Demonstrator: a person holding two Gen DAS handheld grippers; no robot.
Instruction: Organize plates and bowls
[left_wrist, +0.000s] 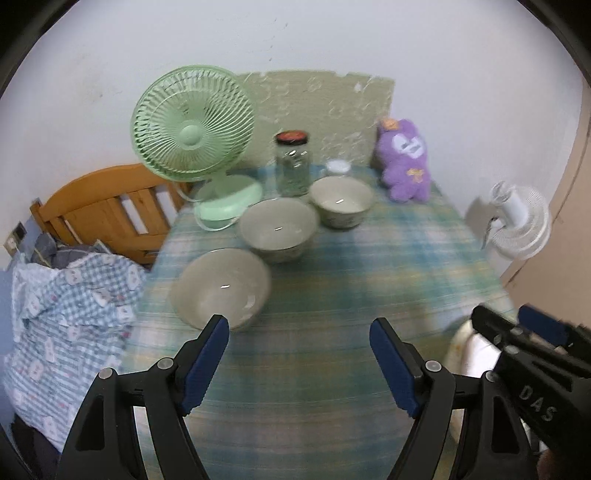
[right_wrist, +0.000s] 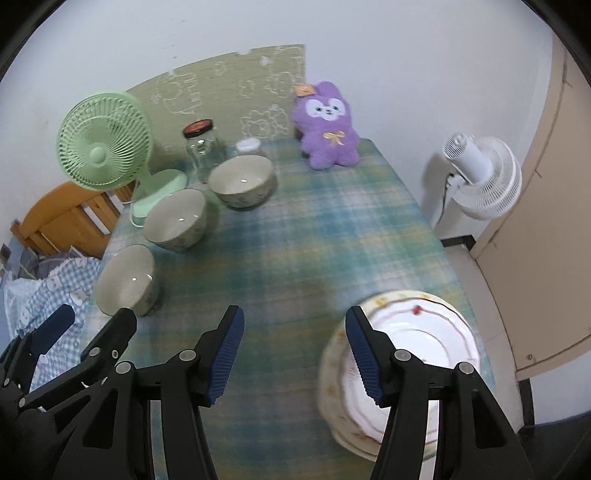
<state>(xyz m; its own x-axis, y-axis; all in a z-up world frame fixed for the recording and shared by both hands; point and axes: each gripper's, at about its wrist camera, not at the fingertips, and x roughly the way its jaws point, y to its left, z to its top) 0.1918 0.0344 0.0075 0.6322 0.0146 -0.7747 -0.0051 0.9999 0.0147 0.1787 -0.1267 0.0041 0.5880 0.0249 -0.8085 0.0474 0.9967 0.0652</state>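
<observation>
Your left gripper (left_wrist: 299, 363): jaws apart, nothing between them.
Your right gripper (right_wrist: 294, 356): jaws apart, empty, beside the plate stack (right_wrist: 417, 339).
Bowls (left_wrist: 277, 229): three, empty, lined up from the green fan (left_wrist: 192, 125).
Glass jar (left_wrist: 292, 164): lidded, beside the fan; contents unclear.

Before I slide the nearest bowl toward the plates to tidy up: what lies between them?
Only bare plaid cloth lies between the nearest bowl and the plate stack, as the right wrist view shows.

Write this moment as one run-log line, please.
left gripper: open, empty | right gripper: open, empty | three bowls: unstacked | plates: stacked
</observation>
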